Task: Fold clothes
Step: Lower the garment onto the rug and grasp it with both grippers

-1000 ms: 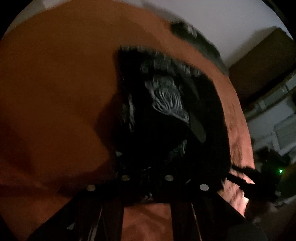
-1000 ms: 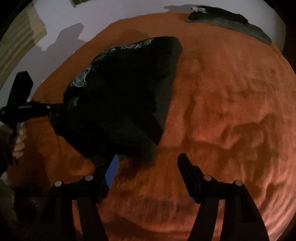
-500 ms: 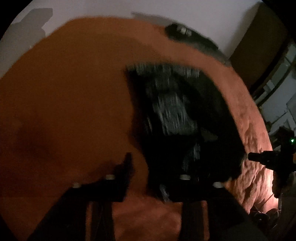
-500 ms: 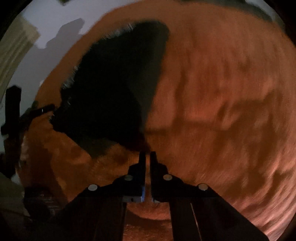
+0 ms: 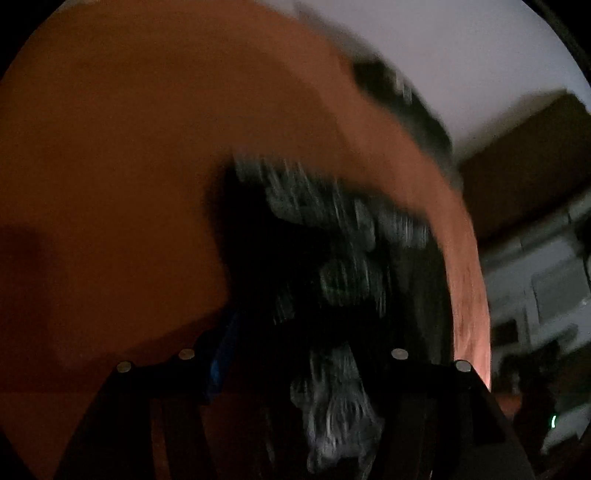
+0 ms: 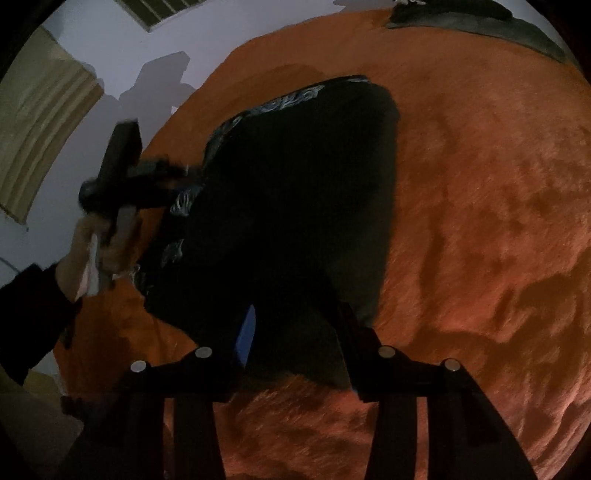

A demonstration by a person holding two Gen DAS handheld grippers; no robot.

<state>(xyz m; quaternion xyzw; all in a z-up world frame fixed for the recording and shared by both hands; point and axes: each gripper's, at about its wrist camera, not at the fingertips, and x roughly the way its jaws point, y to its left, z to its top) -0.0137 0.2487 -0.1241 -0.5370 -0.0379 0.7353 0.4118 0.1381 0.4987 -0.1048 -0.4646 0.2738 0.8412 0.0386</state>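
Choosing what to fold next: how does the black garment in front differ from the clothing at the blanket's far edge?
The black garment sits bunched mid-blanket and shows a pale swirl print. The far clothing lies flatter at the edge of the orange blanket and looks greyer. Both are dark fabric.

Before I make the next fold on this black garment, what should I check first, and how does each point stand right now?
1. Black garment lies on the orange blanket: ok.
2. Right tongs gripping the near edge: not ok; jaws apart, just been opening, cloth between them.
3. Left tongs gripping their edge: not ok; jaws apart though just been closing, cloth between them.
4. Dark pile at the blanket's far edge is apart from the garment: ok.
5. Left wrist view sharp: not ok, blurred.
6. Garment free of wrinkles: cannot tell, too dark.
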